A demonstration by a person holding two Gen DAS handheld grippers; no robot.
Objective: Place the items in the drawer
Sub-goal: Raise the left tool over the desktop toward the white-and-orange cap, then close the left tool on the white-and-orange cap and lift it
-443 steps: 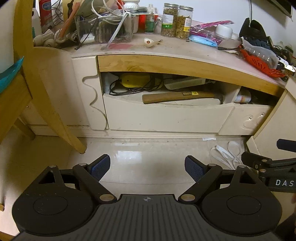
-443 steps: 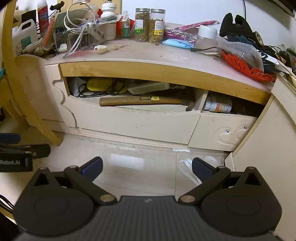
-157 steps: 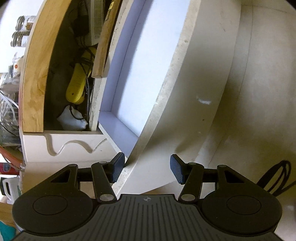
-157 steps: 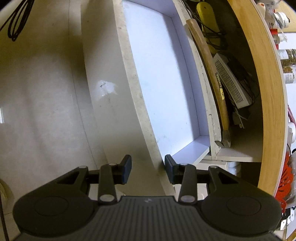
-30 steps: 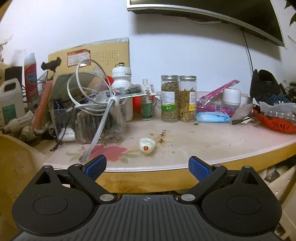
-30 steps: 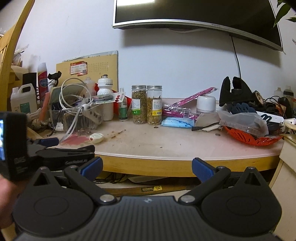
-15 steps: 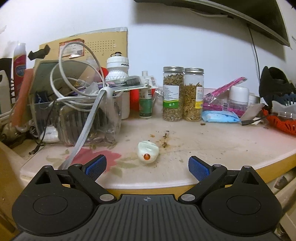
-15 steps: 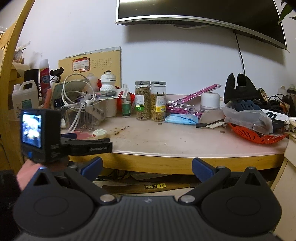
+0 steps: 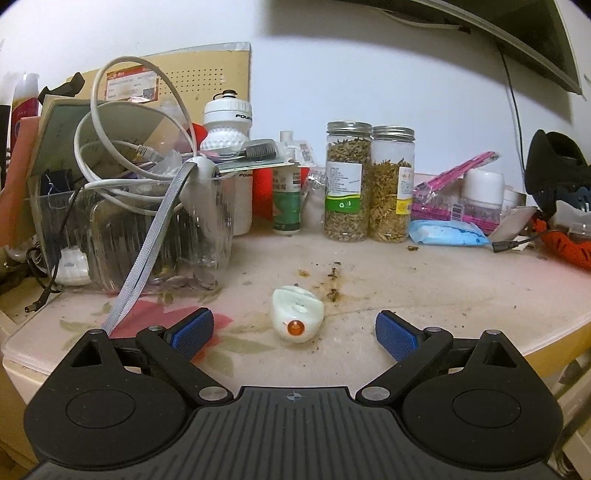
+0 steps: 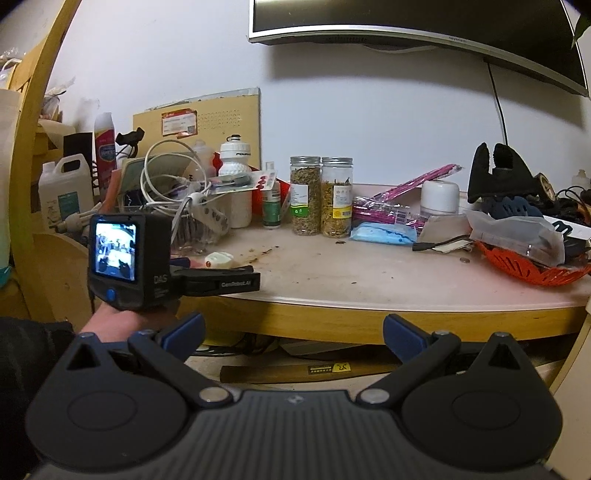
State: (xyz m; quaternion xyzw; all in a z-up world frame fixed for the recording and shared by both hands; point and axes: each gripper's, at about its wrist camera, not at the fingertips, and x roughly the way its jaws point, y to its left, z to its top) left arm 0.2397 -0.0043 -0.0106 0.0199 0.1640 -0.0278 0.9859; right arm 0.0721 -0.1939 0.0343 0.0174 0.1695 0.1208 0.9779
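White plastic, small and rounded, with one orange dot on its near end: a single gadget [image 9: 297, 319] lies on the bench [image 9: 424, 291], between the spread blue-padded fingers [image 9: 194, 330] of the left gripper [image 9: 294, 332], which hovers low over the front edge, gaping and holding nothing; the right gripper [image 10: 293, 334] hangs further back below bench height, its fingers [image 10: 400, 332] likewise wide apart and empty. Two clear glass jars [image 9: 347, 182] of dried herbs with metal lids stand side by side toward the back; one white sports bottle [image 9: 229, 122], one small green-labelled bottle [image 9: 286, 206], one clear plastic bin [image 9: 129, 229] stuffed with coiled white cable, one blue packet [image 9: 448, 233], one orange mesh basket [image 10: 524, 264]; the bench top is pale pink, stained and scattered with crumbs, with a wooden rim. Beneath it, in the right wrist view, one wooden-handled hammer [image 10: 295, 369] lies in the recess; the drawer itself cannot be made out. Behind is a plain white wall with one dark screen [image 10: 424, 22] mounted high; a hand [image 10: 118, 323] holds the left device.
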